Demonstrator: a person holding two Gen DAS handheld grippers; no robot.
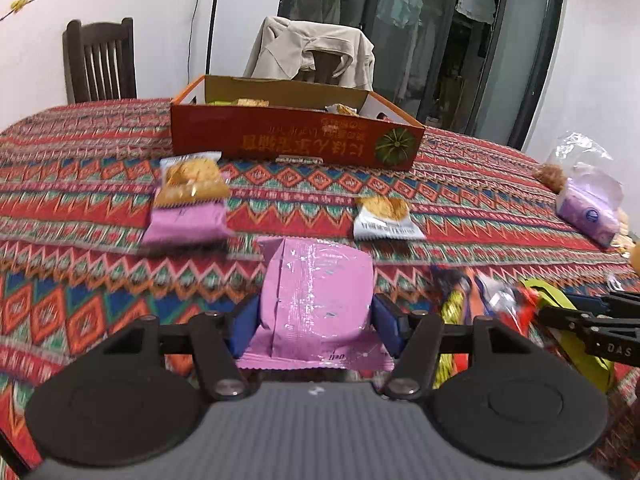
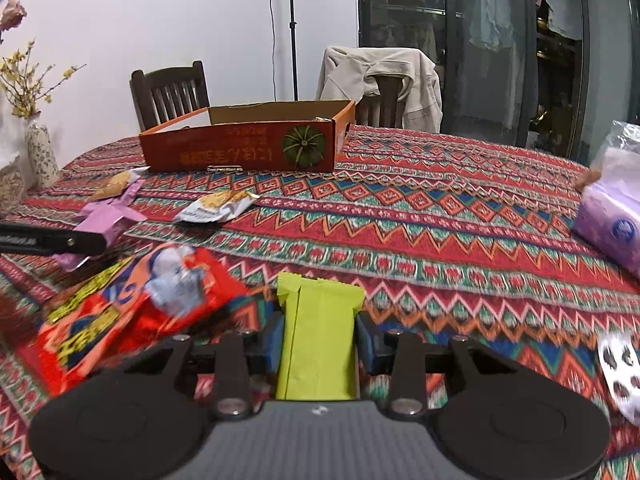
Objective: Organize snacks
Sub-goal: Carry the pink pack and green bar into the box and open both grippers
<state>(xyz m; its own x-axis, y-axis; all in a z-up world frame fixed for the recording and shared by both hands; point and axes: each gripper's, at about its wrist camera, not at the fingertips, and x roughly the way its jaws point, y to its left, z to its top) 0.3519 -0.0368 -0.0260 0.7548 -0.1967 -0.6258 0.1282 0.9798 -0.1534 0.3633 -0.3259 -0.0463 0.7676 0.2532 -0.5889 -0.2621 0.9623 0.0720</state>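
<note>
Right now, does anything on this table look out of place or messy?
Yes. Several snack packets lie loose on the tablecloth outside the orange box: a white one, a pink one and a big red bag. The left hand-held gripper grips a pink packet, the right a green one.

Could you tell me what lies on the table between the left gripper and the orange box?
In the left wrist view, the left gripper, shut on a pink packet, faces the orange box; between them is only patterned tablecloth, with snack packets off to either side.

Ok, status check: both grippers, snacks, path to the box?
Left gripper shut on pink packet. Right gripper shut on green packet. Orange box ahead, open; loose cracker packets lie before it.
</note>
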